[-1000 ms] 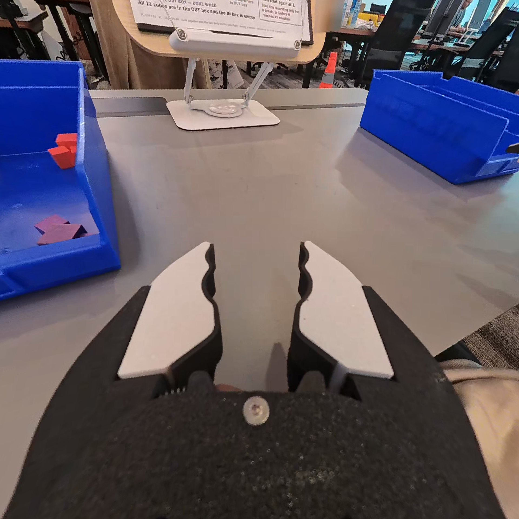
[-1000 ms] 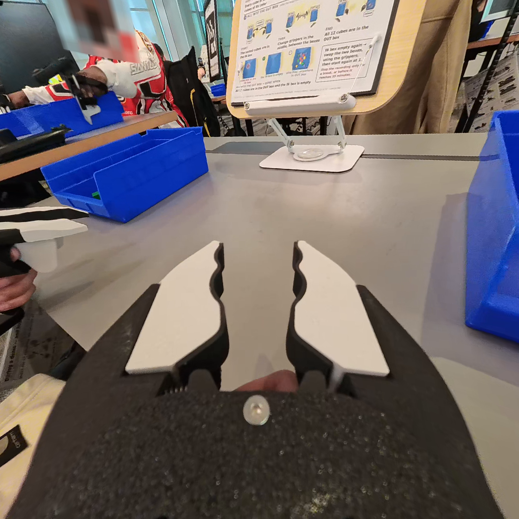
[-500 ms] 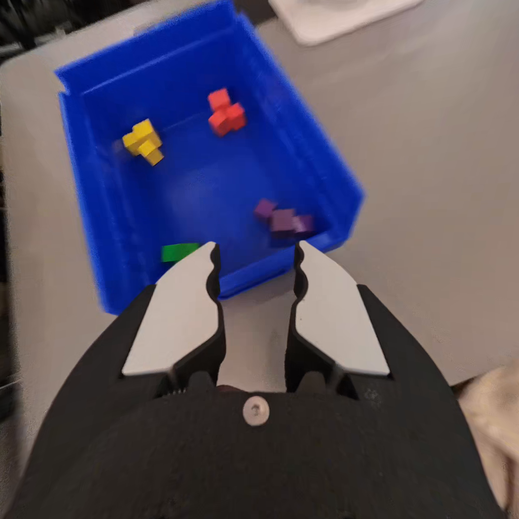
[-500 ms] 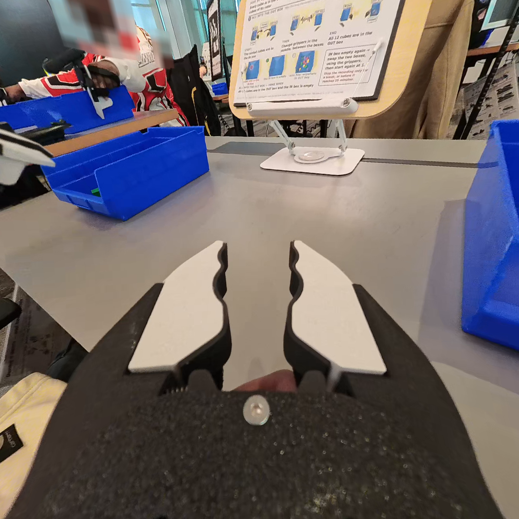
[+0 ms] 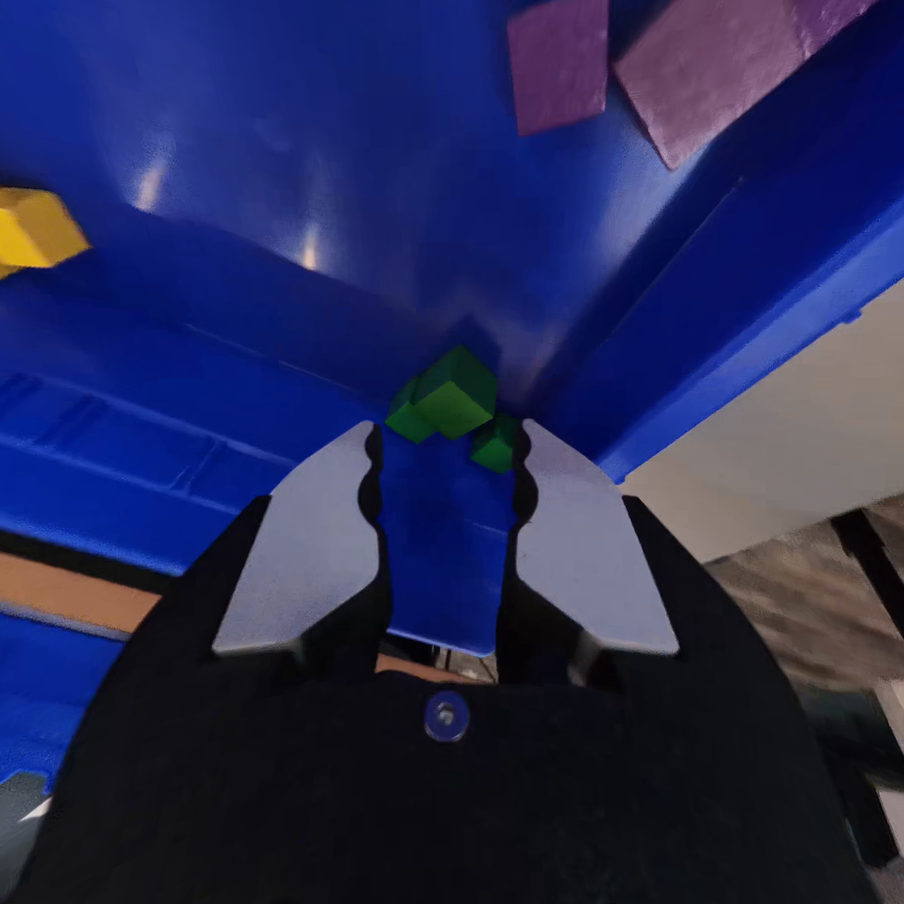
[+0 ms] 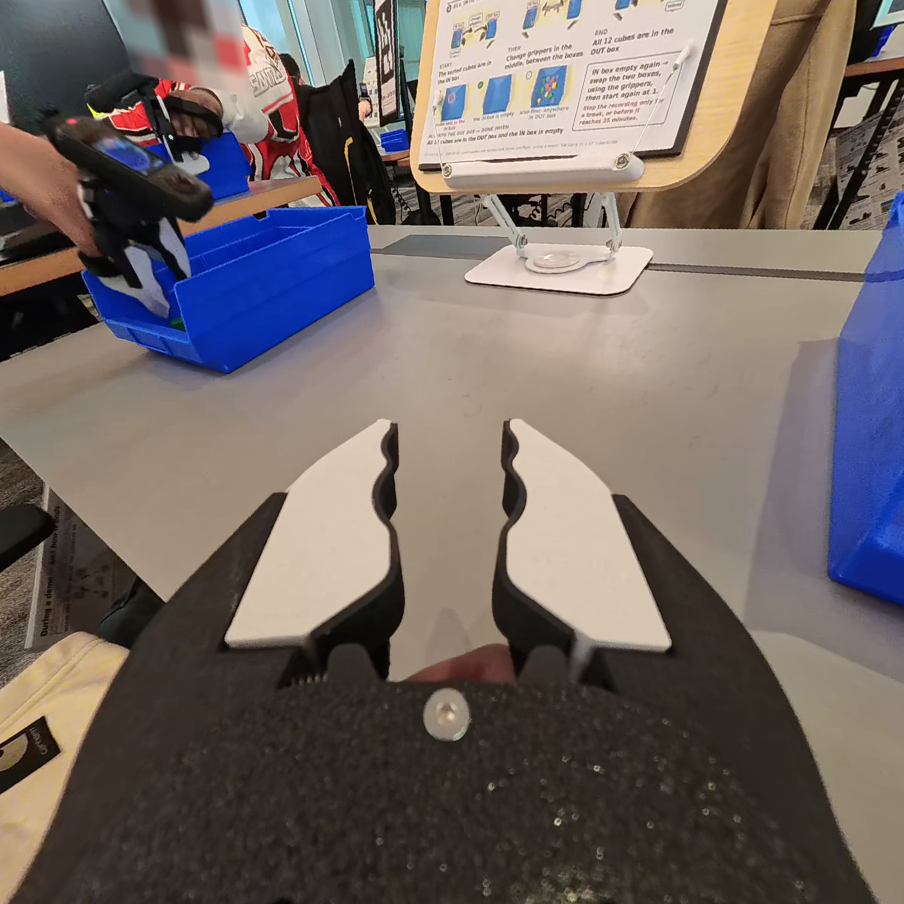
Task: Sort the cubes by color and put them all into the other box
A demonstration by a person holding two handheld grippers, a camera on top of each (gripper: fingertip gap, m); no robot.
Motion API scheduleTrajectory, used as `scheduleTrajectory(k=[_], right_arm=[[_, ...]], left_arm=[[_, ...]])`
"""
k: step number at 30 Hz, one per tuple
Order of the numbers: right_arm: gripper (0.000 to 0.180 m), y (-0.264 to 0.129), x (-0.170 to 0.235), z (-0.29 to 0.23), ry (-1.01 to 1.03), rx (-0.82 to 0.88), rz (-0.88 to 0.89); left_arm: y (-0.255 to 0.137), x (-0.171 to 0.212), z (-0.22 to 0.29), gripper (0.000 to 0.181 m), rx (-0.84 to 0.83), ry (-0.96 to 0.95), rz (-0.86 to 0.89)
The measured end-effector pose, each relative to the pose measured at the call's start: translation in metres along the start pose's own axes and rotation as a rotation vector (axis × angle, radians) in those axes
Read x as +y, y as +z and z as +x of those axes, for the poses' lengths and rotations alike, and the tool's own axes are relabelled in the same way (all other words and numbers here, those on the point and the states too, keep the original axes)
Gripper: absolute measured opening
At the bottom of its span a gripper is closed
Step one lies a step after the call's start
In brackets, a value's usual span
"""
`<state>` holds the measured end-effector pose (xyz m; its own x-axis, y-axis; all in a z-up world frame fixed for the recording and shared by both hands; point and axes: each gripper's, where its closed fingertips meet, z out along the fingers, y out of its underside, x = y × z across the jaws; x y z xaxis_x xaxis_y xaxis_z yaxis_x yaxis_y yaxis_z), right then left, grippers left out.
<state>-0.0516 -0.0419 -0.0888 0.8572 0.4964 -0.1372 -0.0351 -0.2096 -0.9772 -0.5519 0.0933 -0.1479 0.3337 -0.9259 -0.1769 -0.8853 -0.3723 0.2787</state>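
My left gripper is open and reaches down into the left blue box, tips just short of a cluster of green cubes in the box's near corner. One small green cube lies against the right finger's tip. Purple cubes lie at the top right, a yellow cube at the left. In the right wrist view the left gripper dips into that box. My right gripper is open and empty above the table. The other blue box stands at the right edge.
A wooden instruction board on a white stand stands at the back of the grey table. Another person at a neighbouring table with blue bins is behind the left box. The table's front edge and carpet lie left of my right gripper. Tip to tip, the grippers are about 50 centimeters apart. The small green cube sits 4 centimeters or so from the ends of my left fingers.
My left gripper swung left from the middle of the table, over the left box, and dropped into its near corner by the green cubes. My right gripper stayed nearly still.
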Motion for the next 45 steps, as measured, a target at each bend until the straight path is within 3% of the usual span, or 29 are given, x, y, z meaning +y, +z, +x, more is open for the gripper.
scheduleTrajectory(k=[5,8,13,17,22,26,32,37,40,45], right_arm=[[0.04,0.0,0.003,0.003,0.024,-0.014,-0.009],[0.04,0.001,0.006,0.005,0.037,-0.022,-0.021],[0.039,0.002,0.009,0.006,0.05,-0.027,-0.031],[0.038,0.0,0.006,0.007,0.04,-0.019,-0.023],[0.037,-0.006,-0.003,0.017,0.024,0.014,0.006],[0.037,-0.008,-0.008,0.022,0.072,-0.006,0.028],[0.038,0.005,-0.003,0.003,0.308,-0.2,0.012],[0.048,0.036,-0.036,-0.06,0.65,-0.615,-0.068],[0.057,0.063,-0.058,-0.094,0.736,-0.785,-0.142],[0.06,0.097,-0.055,-0.118,0.748,-0.84,-0.239]], left_arm=[[0.025,0.002,0.004,0.054,0.053,0.021,-0.109],[0.039,0.008,0.008,0.041,0.094,0.004,-0.154],[0.017,0.0,0.007,0.04,0.09,-0.035,-0.038],[-0.034,-0.018,0.001,0.04,0.003,-0.094,0.265],[-0.122,-0.054,0.021,0.04,-0.115,-0.221,0.883],[-0.146,-0.065,0.065,0.04,-0.066,-0.279,1.245],[-0.145,-0.086,0.108,0.04,0.071,-0.226,1.456],[-0.204,-0.132,0.153,0.04,0.166,0.073,1.592],[-0.228,-0.174,0.18,0.04,0.218,0.221,1.565],[-0.226,-0.238,0.198,0.04,0.201,0.319,1.459]])
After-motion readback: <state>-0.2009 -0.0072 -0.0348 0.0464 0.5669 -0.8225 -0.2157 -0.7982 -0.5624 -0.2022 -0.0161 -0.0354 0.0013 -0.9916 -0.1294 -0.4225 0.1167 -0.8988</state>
